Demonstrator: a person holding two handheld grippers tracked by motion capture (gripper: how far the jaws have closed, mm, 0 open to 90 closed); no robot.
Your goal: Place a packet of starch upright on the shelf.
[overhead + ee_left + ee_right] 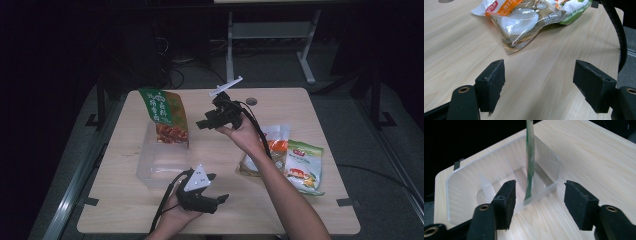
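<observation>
Green snack bag (164, 116) stood on edge in clear bin (150, 172), right gripper (206, 123) & left gripper (216, 189) jaws open, empty; bag could be toppled w/ any nudge.

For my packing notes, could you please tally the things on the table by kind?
Snack bags: 3 (green-red bag standing in the bin, clear orange-topped bag, green-edged bag)
Clear bins: 1 (bin)
Total: 4
</observation>
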